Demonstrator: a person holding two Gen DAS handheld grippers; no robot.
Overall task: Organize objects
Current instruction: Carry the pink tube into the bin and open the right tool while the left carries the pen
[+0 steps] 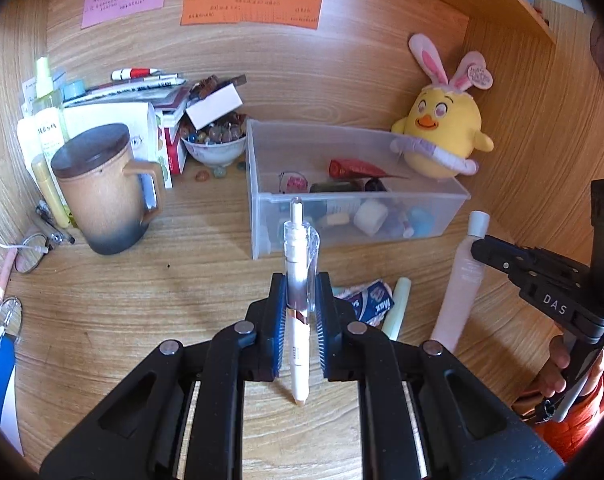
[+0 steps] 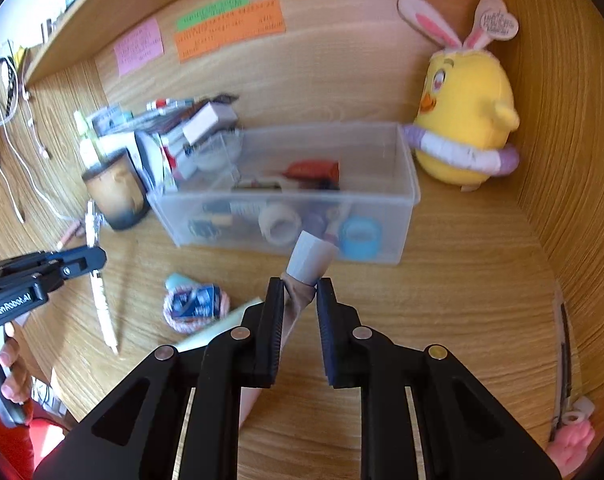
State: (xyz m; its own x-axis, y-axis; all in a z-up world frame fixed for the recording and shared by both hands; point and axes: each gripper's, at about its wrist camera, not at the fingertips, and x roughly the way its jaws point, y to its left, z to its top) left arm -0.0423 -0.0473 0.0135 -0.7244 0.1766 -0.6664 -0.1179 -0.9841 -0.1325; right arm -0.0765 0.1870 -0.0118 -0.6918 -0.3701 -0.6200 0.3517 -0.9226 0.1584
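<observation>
We pinch the pen (image 1: 297,280) in the left gripper (image 1: 298,292) and the pink tube (image 2: 302,276) in the right gripper (image 2: 299,296), both lifted off the desk (image 1: 181,280), presumably for deposit in the clear bin (image 1: 442,200) just ahead.

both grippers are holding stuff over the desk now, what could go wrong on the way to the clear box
1. The left gripper pinches the white pen across its thin barrel, so the pen may pivot or slip.
2. The right gripper clamps the pink tube just below its grey cap; most of the tube hangs beyond the pads, so it may swing or slide free.
3. The clear box is already crowded, so dropped items could bounce out.
</observation>
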